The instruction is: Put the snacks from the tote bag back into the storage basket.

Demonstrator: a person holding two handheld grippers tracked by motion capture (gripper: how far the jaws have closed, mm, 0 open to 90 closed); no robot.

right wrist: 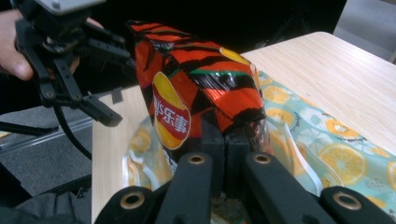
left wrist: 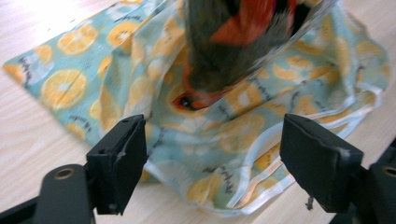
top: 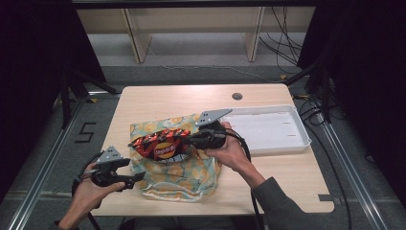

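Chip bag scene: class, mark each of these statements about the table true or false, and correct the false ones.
1. The right claw is shut on the chip bag. True.
2. The left claw is clamped on the cloth bag. False: its jaws stand open, with the cloth edge between them and not pinched.
3. The chip bag is red and black with a yellow and red logo. True.
4. The white tray holds the chip bag. False: the tray lies apart, to the right of the bags.
5. The cloth bag has an orange-slice print. True.
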